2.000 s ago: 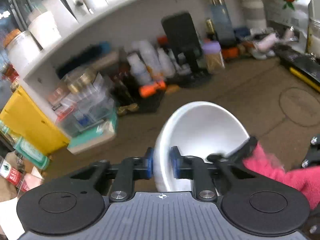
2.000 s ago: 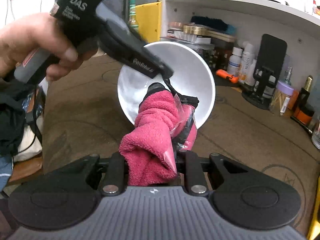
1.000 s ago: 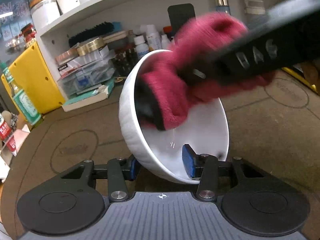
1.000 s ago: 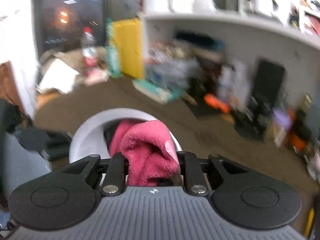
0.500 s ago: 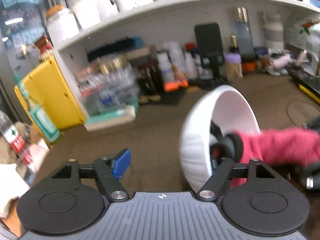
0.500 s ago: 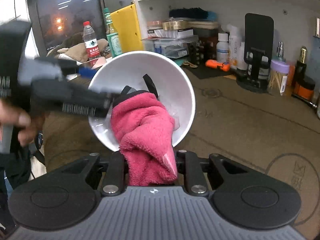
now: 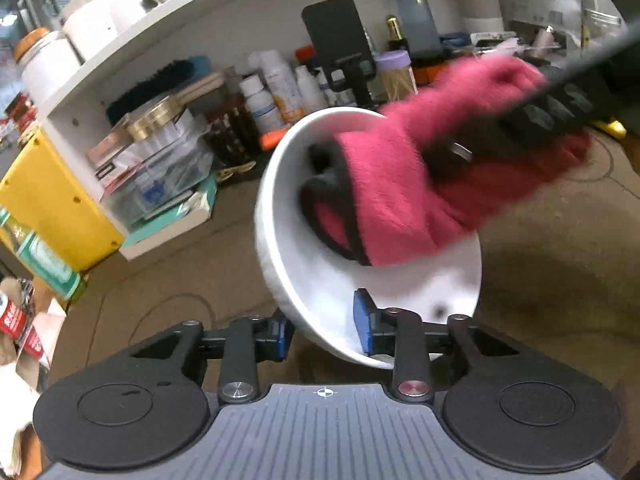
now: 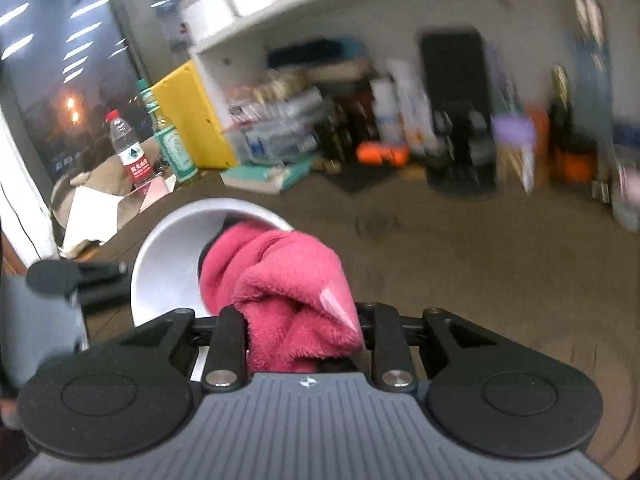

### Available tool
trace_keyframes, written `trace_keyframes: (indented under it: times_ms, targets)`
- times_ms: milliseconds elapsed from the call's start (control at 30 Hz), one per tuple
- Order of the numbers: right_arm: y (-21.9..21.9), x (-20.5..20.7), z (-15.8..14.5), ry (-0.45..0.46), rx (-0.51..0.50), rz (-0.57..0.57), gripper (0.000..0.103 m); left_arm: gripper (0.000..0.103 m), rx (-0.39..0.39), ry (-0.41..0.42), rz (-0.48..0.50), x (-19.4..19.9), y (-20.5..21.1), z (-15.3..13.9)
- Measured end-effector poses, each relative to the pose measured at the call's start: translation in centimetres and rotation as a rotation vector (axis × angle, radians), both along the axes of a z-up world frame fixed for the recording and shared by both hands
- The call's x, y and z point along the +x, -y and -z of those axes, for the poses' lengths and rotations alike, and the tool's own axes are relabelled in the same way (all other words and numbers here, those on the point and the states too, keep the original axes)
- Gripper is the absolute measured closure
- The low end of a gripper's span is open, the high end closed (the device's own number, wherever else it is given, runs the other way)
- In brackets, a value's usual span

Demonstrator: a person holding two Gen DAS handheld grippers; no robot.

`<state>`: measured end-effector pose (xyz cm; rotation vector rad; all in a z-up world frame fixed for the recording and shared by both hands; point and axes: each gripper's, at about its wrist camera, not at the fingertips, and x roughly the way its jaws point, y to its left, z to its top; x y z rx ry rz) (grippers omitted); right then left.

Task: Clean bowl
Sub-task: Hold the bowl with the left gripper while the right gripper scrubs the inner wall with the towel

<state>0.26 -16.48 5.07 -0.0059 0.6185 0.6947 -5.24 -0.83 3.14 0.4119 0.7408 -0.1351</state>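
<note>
A white bowl point(image 7: 320, 288) hangs tilted above the table, its mouth turned up and to the right. My left gripper point(image 7: 322, 332) has the bowl's near rim between its blue pads, one inside and one outside; its jaws are closing and grip the wall. A pink cloth point(image 7: 400, 184) fills the bowl's upper half. In the right wrist view the cloth point(image 8: 288, 292) bulges between the fingers of my right gripper point(image 8: 300, 320), whose jaws are opening slightly but still hold it. The cloth reaches into the bowl point(image 8: 172, 264). It hides the right fingertips.
A brown table point(image 7: 168, 280) lies under the bowl. Along its far side a white shelf unit point(image 7: 200, 28) holds bottles, jars, clear boxes and a black phone stand point(image 7: 336, 36). A yellow box point(image 7: 44, 184) and a green bottle point(image 8: 174, 148) stand at the left.
Half a second ago the left jaws stood wide with the bowl off to the right. Now they clamp its rim, the bowl's mouth faces up, and the cloth has swept across its inside.
</note>
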Motion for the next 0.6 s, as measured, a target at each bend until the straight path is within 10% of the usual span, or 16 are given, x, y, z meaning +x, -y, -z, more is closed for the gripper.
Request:
trace_keyframes:
  times_ms: [233,600]
  targets:
    - [-2.1,-5.4,-1.6,0.297,-0.071,-0.13,0.081,0.068,-0.089,0.034,-0.054,-1.1,-1.0,0.1]
    - [-1.0,-6.7,3.0,0.167,-0.192,-0.082,0.08,0.065,-0.018,0.134,-0.065,0.6,-0.2,-3.7]
